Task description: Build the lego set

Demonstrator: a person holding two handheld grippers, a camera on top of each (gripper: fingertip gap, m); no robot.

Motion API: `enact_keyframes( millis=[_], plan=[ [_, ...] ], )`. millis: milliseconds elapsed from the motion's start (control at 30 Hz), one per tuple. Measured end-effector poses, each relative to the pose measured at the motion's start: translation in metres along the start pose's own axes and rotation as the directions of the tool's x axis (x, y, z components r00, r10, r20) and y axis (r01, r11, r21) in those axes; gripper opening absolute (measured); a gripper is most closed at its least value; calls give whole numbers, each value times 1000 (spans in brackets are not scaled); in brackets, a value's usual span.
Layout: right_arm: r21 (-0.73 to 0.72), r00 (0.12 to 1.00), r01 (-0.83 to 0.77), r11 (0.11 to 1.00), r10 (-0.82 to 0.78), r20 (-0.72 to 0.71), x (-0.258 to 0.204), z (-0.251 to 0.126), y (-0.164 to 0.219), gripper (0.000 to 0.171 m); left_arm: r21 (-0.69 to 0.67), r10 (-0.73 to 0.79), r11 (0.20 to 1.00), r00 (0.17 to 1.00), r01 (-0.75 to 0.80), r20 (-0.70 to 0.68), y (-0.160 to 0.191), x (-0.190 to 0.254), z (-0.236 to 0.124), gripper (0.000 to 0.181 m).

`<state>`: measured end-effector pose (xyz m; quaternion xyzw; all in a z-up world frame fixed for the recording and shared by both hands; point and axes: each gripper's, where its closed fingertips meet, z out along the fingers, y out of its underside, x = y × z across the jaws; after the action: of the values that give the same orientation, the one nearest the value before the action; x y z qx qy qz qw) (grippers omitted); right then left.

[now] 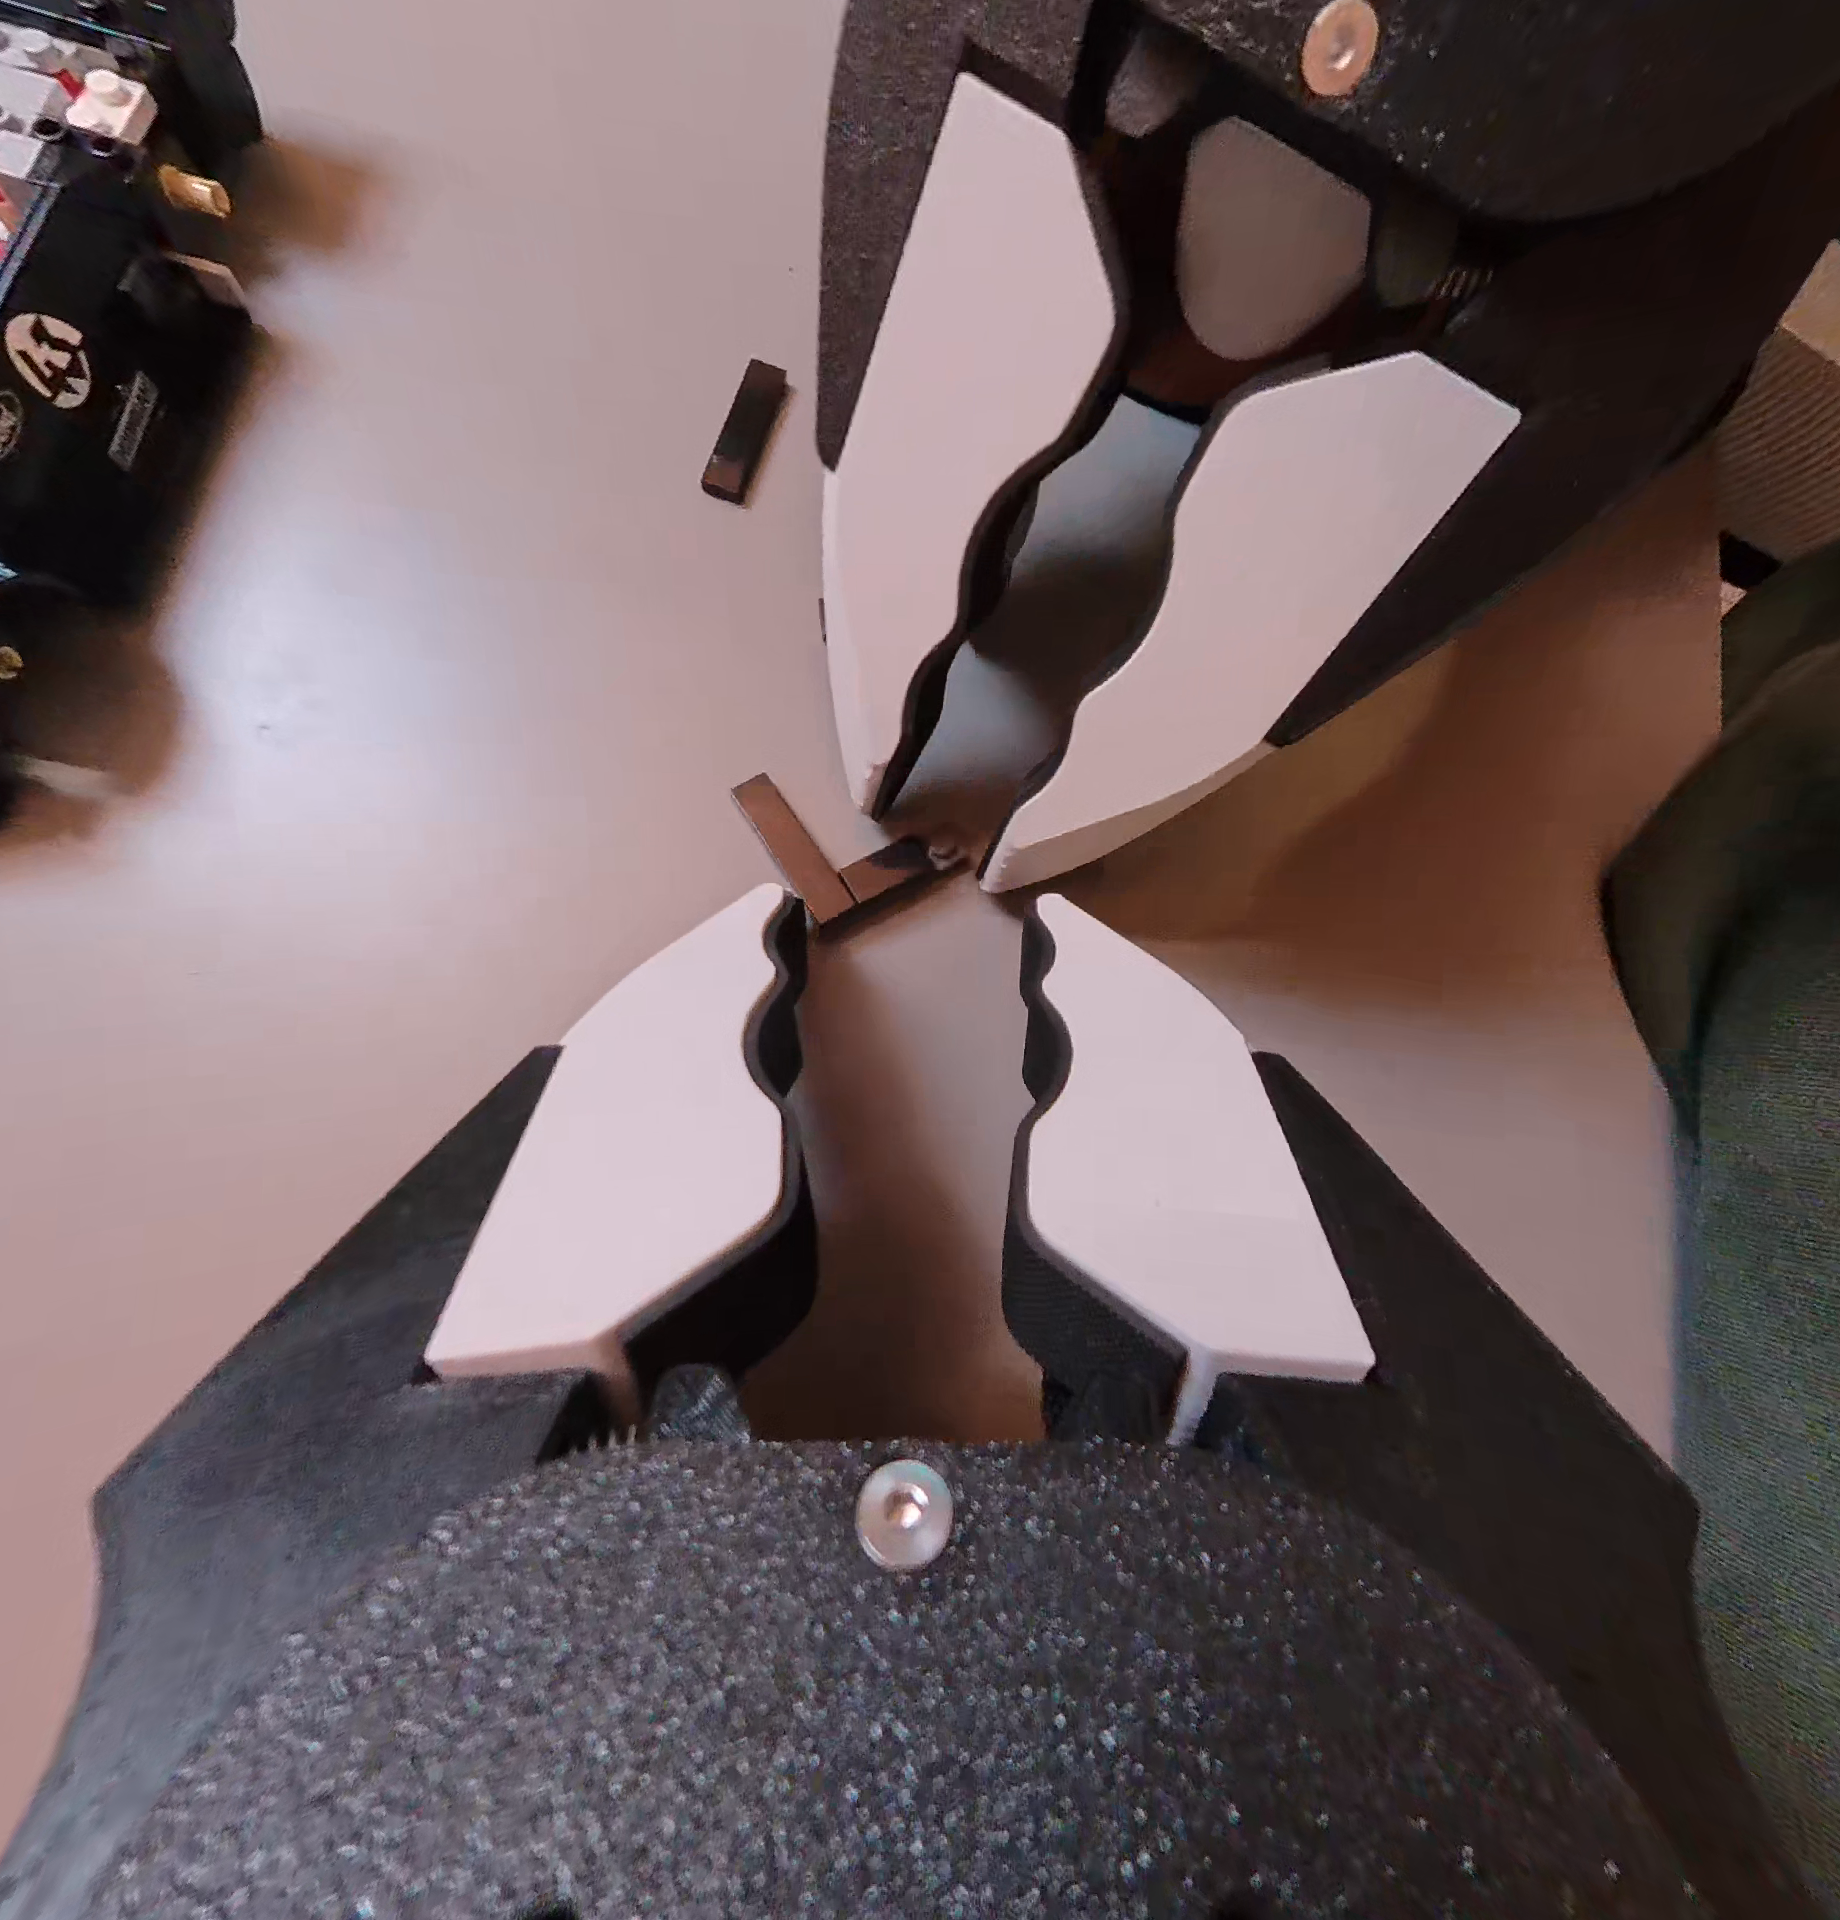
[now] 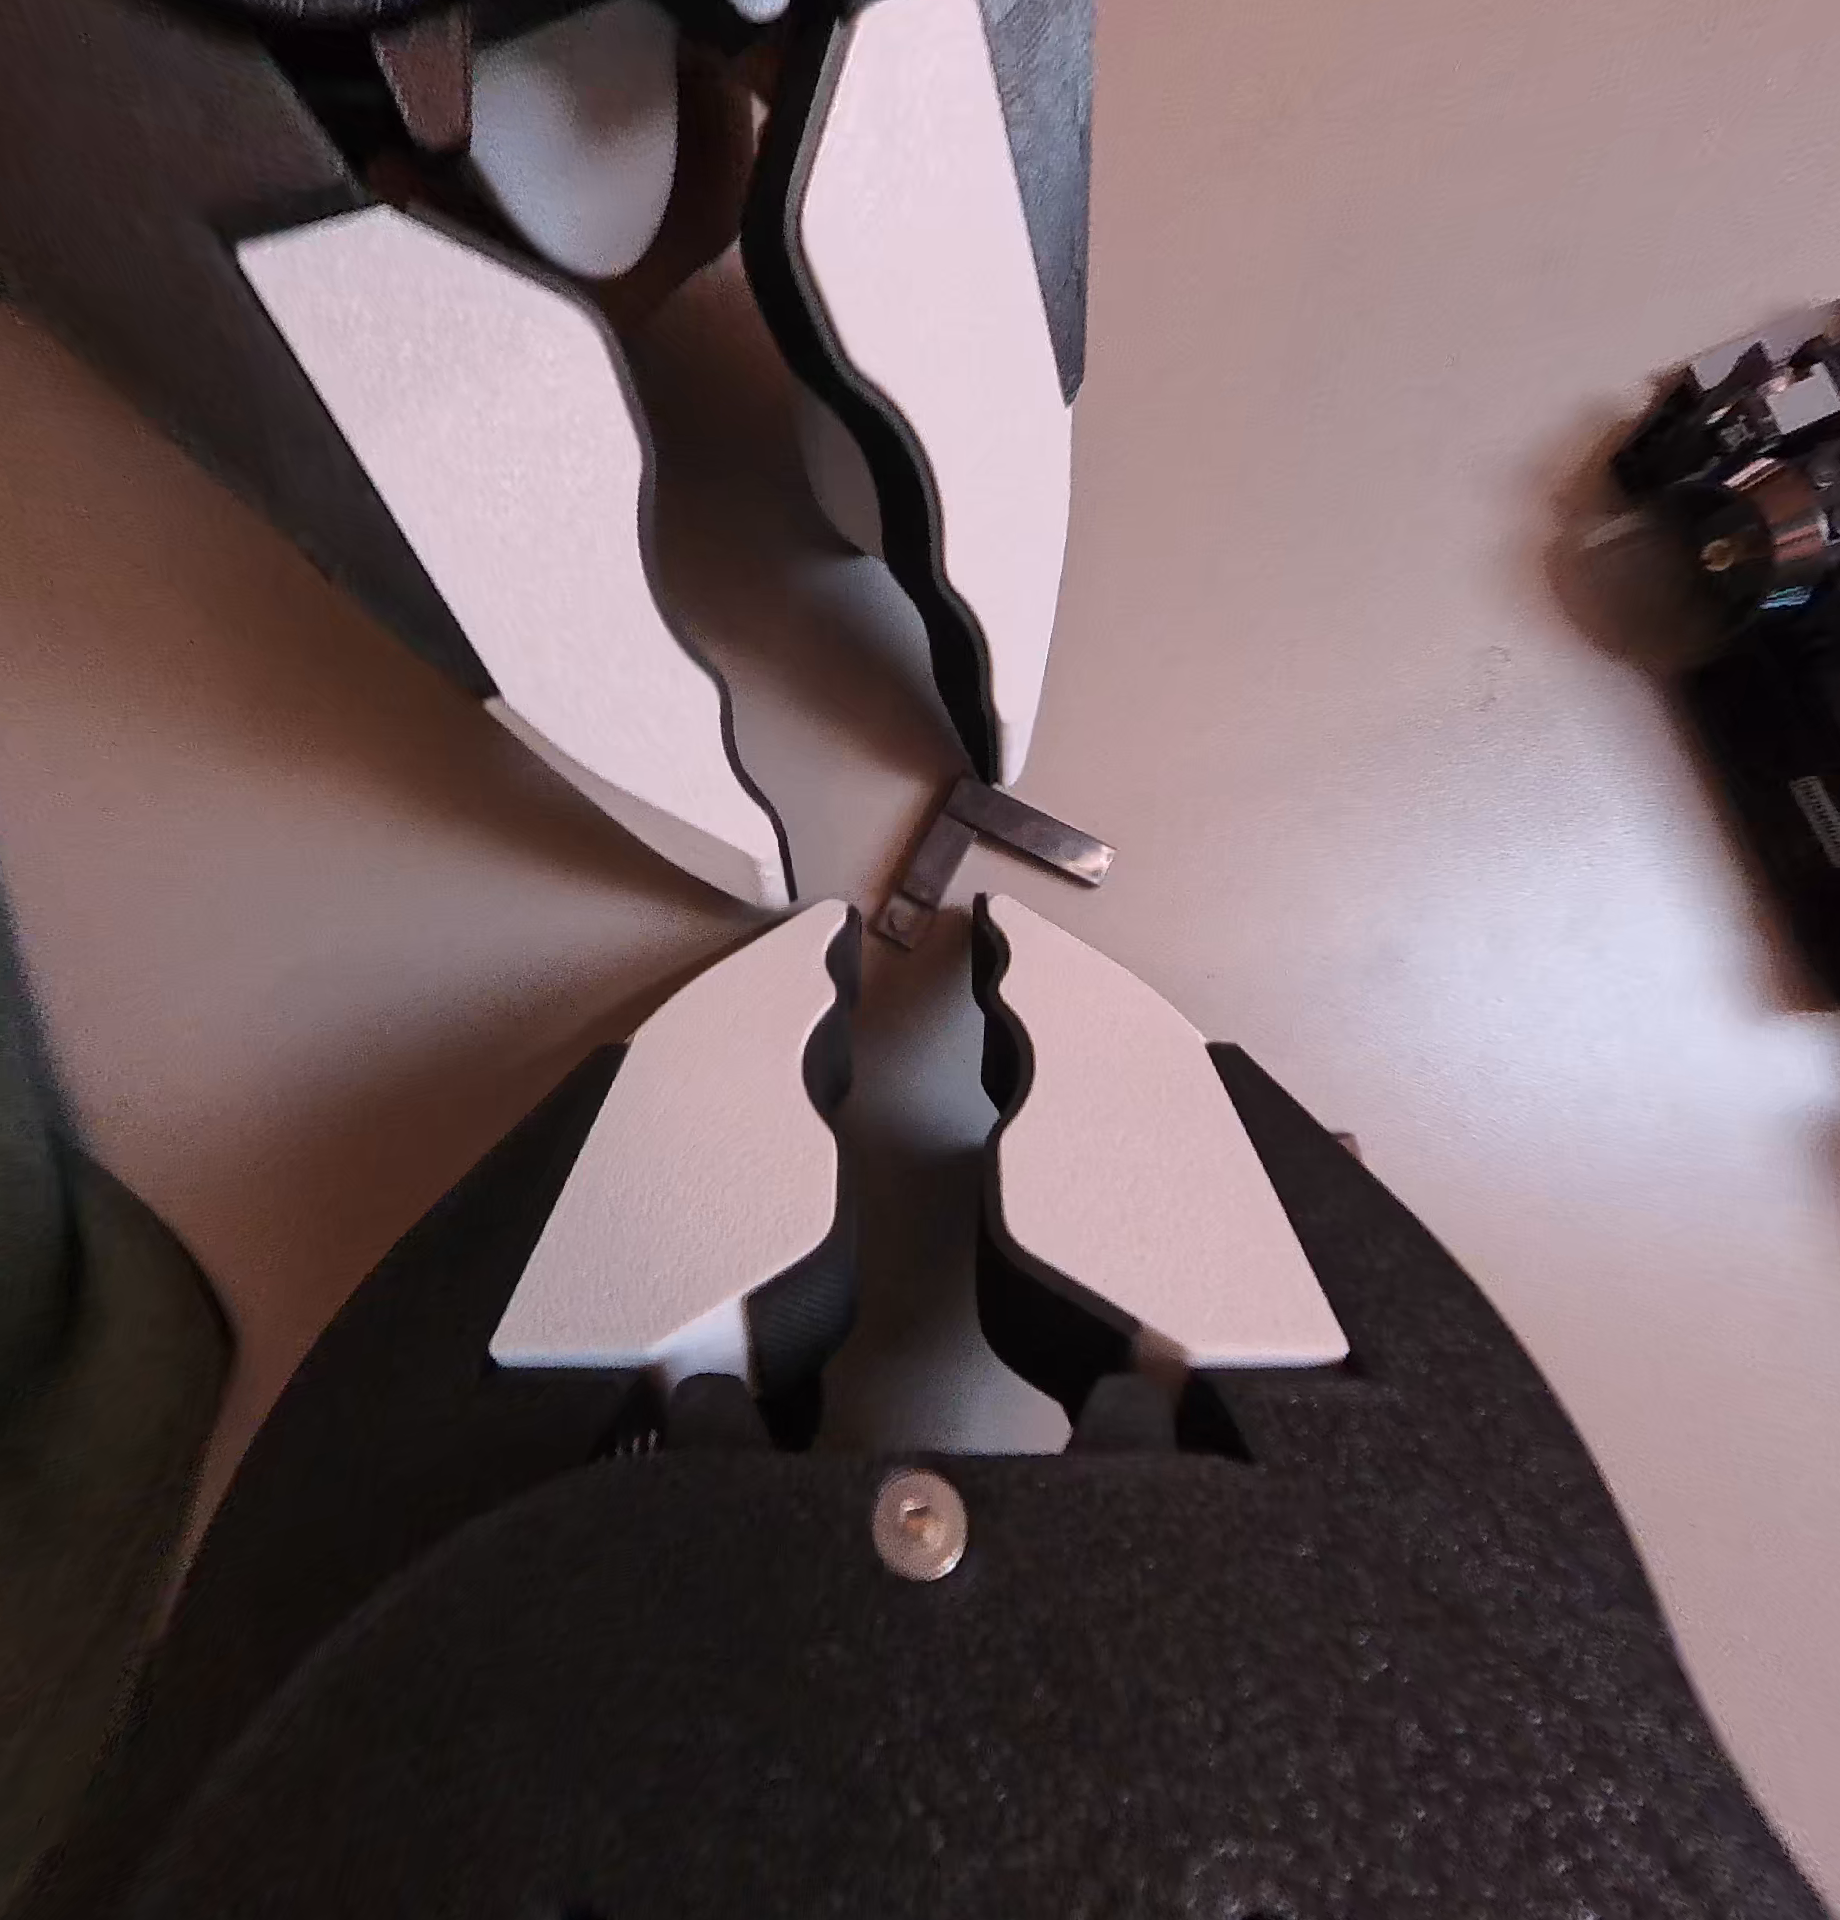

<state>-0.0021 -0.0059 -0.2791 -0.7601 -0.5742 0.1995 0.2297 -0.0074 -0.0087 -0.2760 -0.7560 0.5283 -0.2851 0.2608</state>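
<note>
Nose to nose, both grippers' jaws apart — left gripper (image 1: 908, 899), right gripper (image 2: 911, 909) — around small black L-shaped lego piece (image 1: 843, 862).

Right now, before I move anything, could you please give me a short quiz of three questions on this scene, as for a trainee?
1. True or false: the left gripper is shut tight, with no gap between its fingers.
2. Where does the loose black bar lie?
A) on the table, apart from the two black pieces that meet at a corner
B) between the left gripper's fingers
C) on a red tray
3. Fill in: in the left wrist view, the right gripper enters from the ___ edge.

Key: 1 false; 2 A; 3 top.
</note>
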Motion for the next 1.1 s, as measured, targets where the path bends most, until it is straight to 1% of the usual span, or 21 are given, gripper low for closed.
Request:
enact_keyframes(
  millis=[67,133,267,567,733,833,933,1100],
  plan=[
    [-8,999,-34,999,34,11,-1,1,-2,21,-4,6,1000,1000,-6,-6,0,3,0,39],
    [-29,999,-32,999,31,-16,2,4,-2,20,-6,15,1000,1000,-15,-14,1,6,1,39],
    [-41,1000,0,999,-1,-29,3,6,-3,9,0,10,1000,1000,-10,-9,1,4,0,39],
    [-33,994,106,994,-106,-8,3,5,-3,8,1,9,1000,1000,-9,-4,0,4,1,39],
    [-31,994,111,993,-111,7,3,6,-3,8,0,13,1000,1000,-13,7,0,6,2,41],
    [-30,995,100,995,-100,7,2,6,-3,8,4,-2,1000,1000,2,-2,0,7,1,42],
    [-29,996,94,995,-94,-4,3,6,-4,8,9,-33,999,999,33,-1,1,8,-1,38],
    [-28,997,81,996,-81,-8,2,6,-4,8,11,-44,999,999,44,-5,2,11,-2,41]
  ],
)
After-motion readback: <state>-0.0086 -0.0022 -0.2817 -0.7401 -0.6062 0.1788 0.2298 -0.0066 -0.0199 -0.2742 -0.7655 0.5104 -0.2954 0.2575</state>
